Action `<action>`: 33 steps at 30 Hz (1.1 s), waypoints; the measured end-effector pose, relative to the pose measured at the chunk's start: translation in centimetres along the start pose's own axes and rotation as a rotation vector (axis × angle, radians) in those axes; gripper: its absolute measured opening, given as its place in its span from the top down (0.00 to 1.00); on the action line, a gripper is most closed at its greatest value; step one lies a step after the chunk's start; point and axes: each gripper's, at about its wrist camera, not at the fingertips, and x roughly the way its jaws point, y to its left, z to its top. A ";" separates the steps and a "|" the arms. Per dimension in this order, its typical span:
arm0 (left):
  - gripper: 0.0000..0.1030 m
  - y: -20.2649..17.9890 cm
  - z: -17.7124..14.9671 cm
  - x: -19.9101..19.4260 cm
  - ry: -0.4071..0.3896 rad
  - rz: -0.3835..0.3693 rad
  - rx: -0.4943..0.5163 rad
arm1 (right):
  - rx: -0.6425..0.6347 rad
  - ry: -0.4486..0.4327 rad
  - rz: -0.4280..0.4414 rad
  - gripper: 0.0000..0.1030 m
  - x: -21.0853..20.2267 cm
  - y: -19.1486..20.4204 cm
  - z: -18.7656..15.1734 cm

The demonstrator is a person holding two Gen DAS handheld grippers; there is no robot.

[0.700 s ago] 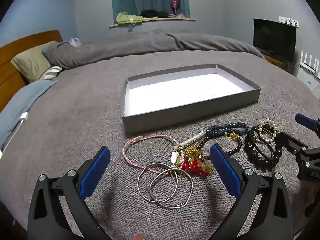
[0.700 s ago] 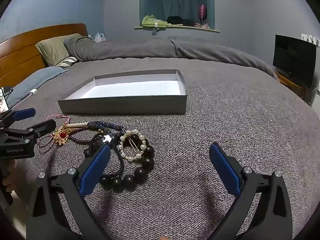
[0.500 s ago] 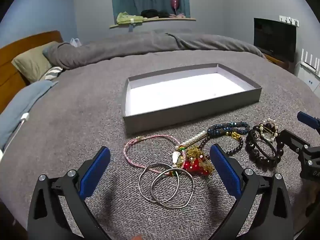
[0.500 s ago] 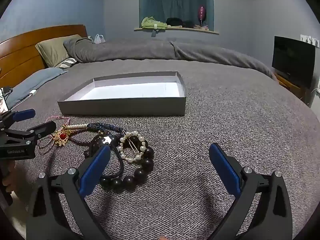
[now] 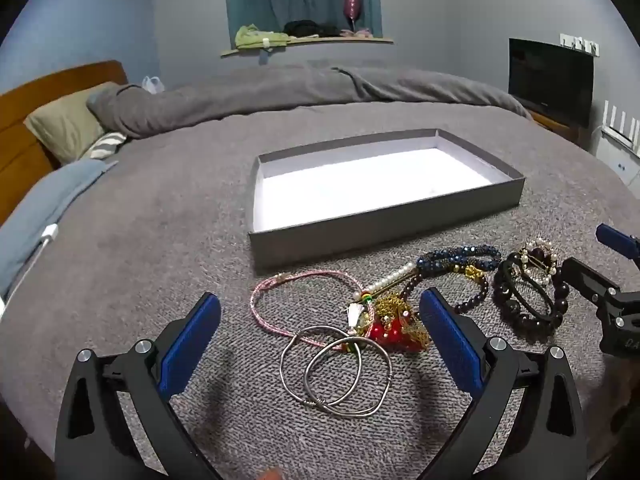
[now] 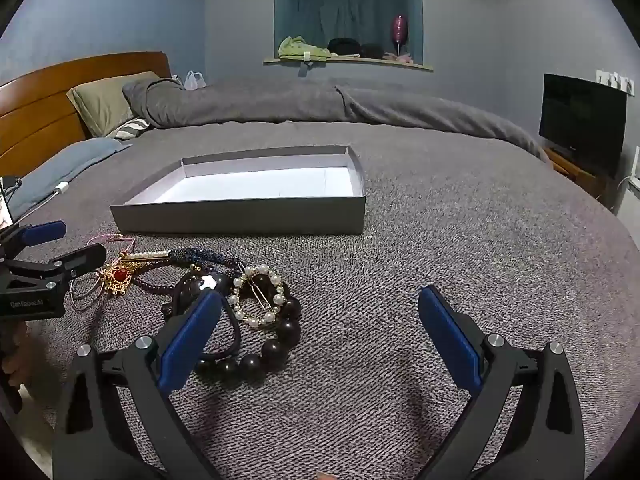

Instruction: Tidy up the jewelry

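A shallow grey box [image 5: 384, 224] [image 6: 240, 218] with a white floor lies empty on the grey bedspread. In front of it jewelry is spread out: two silver bangles [image 5: 334, 372], a pink cord bracelet [image 5: 304, 280], a red and gold ornament [image 5: 394, 326] [image 6: 119, 276], a pearl-tipped pin with blue beads [image 5: 456, 258] [image 6: 200, 256], a dark bead bracelet [image 5: 528, 316] [image 6: 256, 356] and a pearl ring clip [image 5: 540, 258] [image 6: 258, 298]. My left gripper [image 5: 320, 332] hovers open over the bangles. My right gripper [image 6: 320, 332] is open, with the bead bracelet by its left finger.
A rolled grey duvet [image 5: 280, 96] and pillows [image 5: 68, 128] lie at the bed's far side, with a wooden headboard [image 6: 60, 96] on the left. A dark TV [image 6: 580, 120] stands at the right. A white cable [image 5: 44, 240] lies on the blue blanket at left.
Both views have drifted slightly, so the box and jewelry sit a little lower and closer in frame. Both grippers have stayed wide open and nothing has been picked up.
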 end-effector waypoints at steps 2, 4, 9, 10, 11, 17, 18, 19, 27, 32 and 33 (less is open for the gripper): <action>0.04 0.0 0.1 -0.1 0.005 -0.011 -0.003 | -0.005 0.004 -0.004 0.05 0.1 0.1 0.0; 0.04 0.0 0.0 0.0 0.006 -0.015 -0.004 | -0.009 0.004 -0.006 0.05 0.2 0.2 -0.1; 0.04 0.2 -0.1 0.0 0.005 -0.014 -0.003 | -0.008 0.003 -0.007 0.05 0.1 0.3 -0.1; 0.04 0.2 0.0 0.0 0.005 -0.014 -0.003 | -0.006 0.004 -0.006 0.05 0.2 0.3 -0.1; 0.04 0.2 0.0 0.0 0.004 -0.013 -0.002 | -0.005 0.004 -0.005 0.05 0.2 0.3 0.0; 0.04 0.3 0.0 0.0 0.006 -0.013 -0.001 | -0.007 0.005 -0.002 0.05 0.2 0.2 -0.1; 0.04 0.3 0.0 0.0 0.005 -0.015 -0.002 | -0.007 0.004 -0.002 0.05 0.2 0.2 -0.1; 0.04 0.4 0.0 0.0 0.004 -0.016 -0.002 | -0.006 0.003 -0.001 0.05 0.2 0.2 -0.1; 0.04 0.3 0.0 0.0 0.004 -0.017 -0.007 | -0.007 0.008 -0.002 0.05 0.3 0.2 -0.2; 0.04 0.2 0.0 0.3 0.014 -0.016 -0.007 | -0.002 0.013 -0.006 0.05 0.5 0.2 -0.2; 0.04 0.2 0.0 0.3 0.017 -0.016 -0.008 | -0.001 0.015 -0.006 0.05 0.5 0.1 -0.2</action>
